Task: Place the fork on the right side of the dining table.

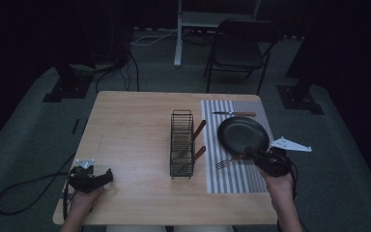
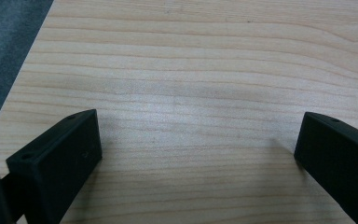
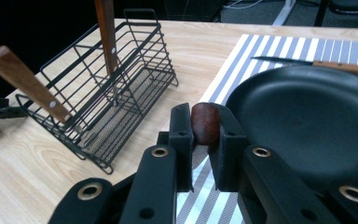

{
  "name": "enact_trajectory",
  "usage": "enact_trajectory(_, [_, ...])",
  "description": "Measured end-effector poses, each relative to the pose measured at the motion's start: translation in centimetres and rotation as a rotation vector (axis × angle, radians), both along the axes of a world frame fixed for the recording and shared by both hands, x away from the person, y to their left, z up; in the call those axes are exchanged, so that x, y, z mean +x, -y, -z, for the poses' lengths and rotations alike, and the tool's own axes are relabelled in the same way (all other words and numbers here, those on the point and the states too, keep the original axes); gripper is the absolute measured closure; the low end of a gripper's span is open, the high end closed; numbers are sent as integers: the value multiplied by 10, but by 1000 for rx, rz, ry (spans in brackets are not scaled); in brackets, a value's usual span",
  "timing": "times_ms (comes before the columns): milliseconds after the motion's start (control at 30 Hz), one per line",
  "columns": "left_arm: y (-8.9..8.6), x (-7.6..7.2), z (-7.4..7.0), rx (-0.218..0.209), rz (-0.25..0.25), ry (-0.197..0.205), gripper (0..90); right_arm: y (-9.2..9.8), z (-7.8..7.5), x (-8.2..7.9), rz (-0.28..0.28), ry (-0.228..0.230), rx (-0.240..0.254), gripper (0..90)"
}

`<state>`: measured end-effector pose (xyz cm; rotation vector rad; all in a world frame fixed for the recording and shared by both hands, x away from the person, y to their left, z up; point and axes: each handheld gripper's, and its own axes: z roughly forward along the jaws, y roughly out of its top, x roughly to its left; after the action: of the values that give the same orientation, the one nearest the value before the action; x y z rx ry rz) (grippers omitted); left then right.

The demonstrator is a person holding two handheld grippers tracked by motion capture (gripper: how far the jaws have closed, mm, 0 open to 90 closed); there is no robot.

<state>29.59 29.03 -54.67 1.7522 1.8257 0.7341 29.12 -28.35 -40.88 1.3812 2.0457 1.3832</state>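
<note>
One fork (image 1: 228, 160) handle clamped in R gripper (image 3: 204, 125), tines left, beside plate (image 1: 243, 134)

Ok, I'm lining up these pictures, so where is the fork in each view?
High view: the fork is right of centre, over the mat, just below the pan, its handle in the right claw.
Right gripper view: its handle is pinched between the jaws, low centre.
Left gripper view: faces bare table wood elsewhere.
Shared landmark: the table's pale wood.
</note>
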Motion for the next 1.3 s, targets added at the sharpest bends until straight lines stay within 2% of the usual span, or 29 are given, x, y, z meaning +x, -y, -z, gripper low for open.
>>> enact_trajectory(167, [0,0,0,0,0,0,8,1,8,-10,14,-6,44,807])
enact_trajectory(333, [0,0,0,0,0,0,8,4,14,-14,26,-20,41,807])
enact_trajectory(567, [0,0,0,-1,-1,0,8,9,18,-13,35,-43,61,806])
enact_trajectory(733, [0,0,0,0,0,-1,8,14,20,-12,63,-45,32,757])
enact_trajectory(933, [0,0,0,-1,-1,0,8,27,28,-10,106,-62,28,712])
enact_trajectory(1300, [0,0,0,-2,-3,2,8,46,45,-7,142,-123,18,650])
